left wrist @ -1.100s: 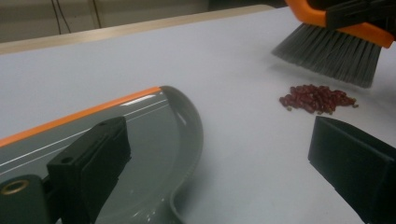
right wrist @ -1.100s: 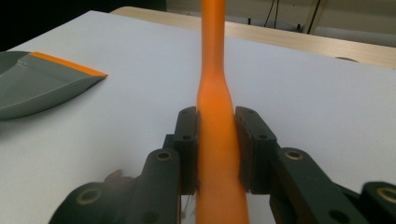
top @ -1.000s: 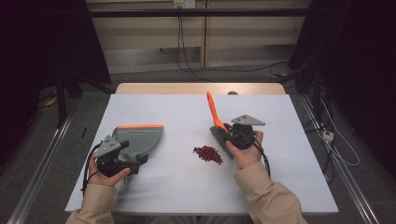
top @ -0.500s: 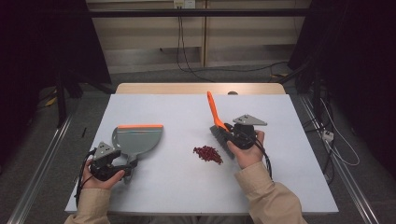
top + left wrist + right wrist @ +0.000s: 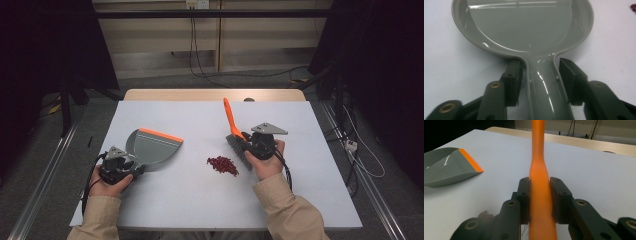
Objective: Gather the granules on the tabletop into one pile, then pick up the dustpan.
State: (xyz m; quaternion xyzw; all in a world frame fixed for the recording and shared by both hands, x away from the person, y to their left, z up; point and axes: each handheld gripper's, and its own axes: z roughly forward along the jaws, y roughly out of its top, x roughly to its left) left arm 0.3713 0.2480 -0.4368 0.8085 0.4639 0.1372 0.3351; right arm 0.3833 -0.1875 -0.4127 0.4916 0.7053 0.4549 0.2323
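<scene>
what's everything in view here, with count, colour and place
dustpan: one, grey with orange front lip, left on the table, handle between the left gripper's jaws
brush: one, orange handle, dark bristles, right of centre, tilted up
bits: one small heap, dark red, mid table between dustpan and brush
table: one, white top
left gripper: one, black, jaws just been closing round the dustpan handle, small gaps show
right gripper: one, black, clamped on the brush handle
hands: two, tan sleeves, bottom edge
</scene>
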